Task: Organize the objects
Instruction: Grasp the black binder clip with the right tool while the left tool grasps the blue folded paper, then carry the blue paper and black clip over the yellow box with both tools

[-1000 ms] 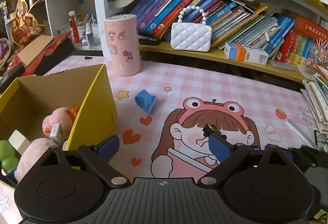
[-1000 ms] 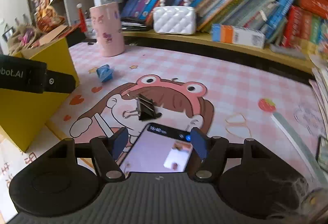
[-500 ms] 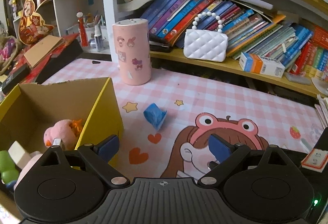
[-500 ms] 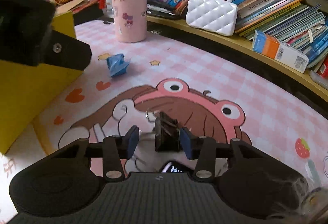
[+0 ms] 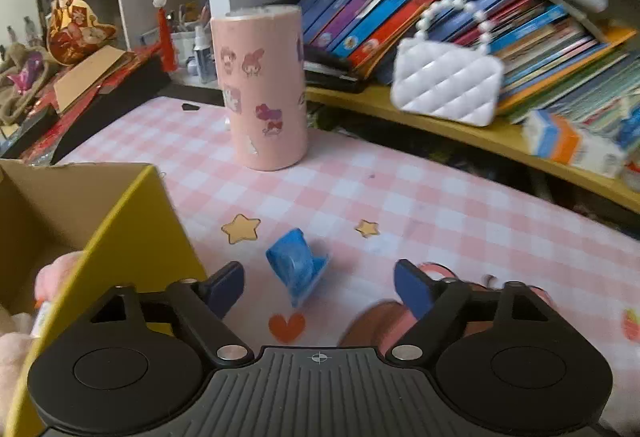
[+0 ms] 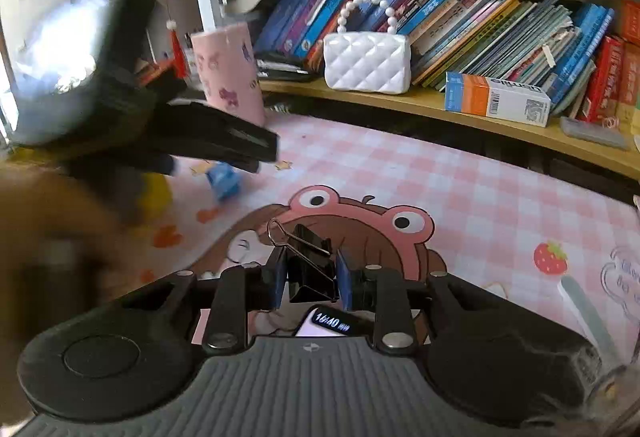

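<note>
**Ana:** Black metal binder clip (image 6: 310,269), wire handles folded out, is sitting clamped between the blue pads (image 6: 279,283) of the right gripper (image 6: 310,283). Both pads are pressing on its sides, over the brown-haired cartoon face printed on the pink checked table mat (image 6: 460,177).

**Ben:** And the left gripper (image 5: 318,287)?

**Ana:** Its fingers are standing wide apart and gripping nothing. A small crumpled blue plastic piece (image 5: 297,267) is lying on the mat between and just ahead of its tips; whether they are touching it, I cannot tell. In the right wrist view that same gripper (image 6: 224,145) is showing as a blurred black shape hanging over the mat's left side, with the blue piece (image 6: 224,179) just below it.

**Ben:** Where is the yellow cardboard box (image 5: 120,237) sitting?

**Ana:** At the mat's left edge, open on top, just beside the left finger. Something pink and soft (image 5: 52,277) is lying inside it.

**Ben:** Anything near the far edge?

**Ana:** A tall pink cylinder with cartoon stickers (image 5: 262,85) is standing upright there, and a white quilted handbag with a pearl handle (image 5: 448,81) is resting on the wooden shelf (image 5: 480,135) in front of leaning books (image 5: 380,1). A lit phone screen (image 6: 332,323) is showing just beneath the clip.
</note>
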### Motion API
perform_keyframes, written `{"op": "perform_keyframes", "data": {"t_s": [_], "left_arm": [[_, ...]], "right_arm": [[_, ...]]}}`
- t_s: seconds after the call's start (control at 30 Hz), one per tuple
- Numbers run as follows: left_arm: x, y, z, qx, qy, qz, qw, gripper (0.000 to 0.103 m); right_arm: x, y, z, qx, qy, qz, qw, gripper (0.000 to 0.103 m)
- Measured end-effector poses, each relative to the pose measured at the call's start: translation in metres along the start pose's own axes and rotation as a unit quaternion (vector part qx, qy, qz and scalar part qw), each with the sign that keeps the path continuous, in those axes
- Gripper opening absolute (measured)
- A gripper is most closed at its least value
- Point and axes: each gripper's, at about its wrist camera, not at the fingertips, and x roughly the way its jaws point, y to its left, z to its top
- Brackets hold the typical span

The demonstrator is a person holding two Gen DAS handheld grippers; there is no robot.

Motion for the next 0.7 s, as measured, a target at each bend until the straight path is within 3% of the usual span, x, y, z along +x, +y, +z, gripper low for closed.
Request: {"op": "perform_keyframes", "data": {"t_s": [0.23, 0.33, 0.43, 0.7], "left_arm": [[0.044, -0.006, 0.005, 0.0, 0.007, 0.039, 0.9992, 0.068], [0.057, -0.006, 0.004, 0.005, 0.025, 0.046, 0.9986, 0.043], [0.053, -0.006, 0.0, 0.016, 0.019, 0.049, 0.9985, 0.035], [-0.01, -0.008, -0.015, 0.032, -0.009, -0.021, 0.9992, 0.032]], "right_arm": [[-0.032, 0.0, -0.012, 0.016, 0.0, 0.003, 1.0, 0.024], [-0.042, -0.002, -0.019, 0.022, 0.003, -0.006, 1.0, 0.024], [-0.05, -0.002, -0.024, 0.026, 0.003, -0.013, 1.0, 0.024], [-0.068, 0.01, -0.029, 0.022, 0.0, -0.018, 1.0, 0.024]]}}
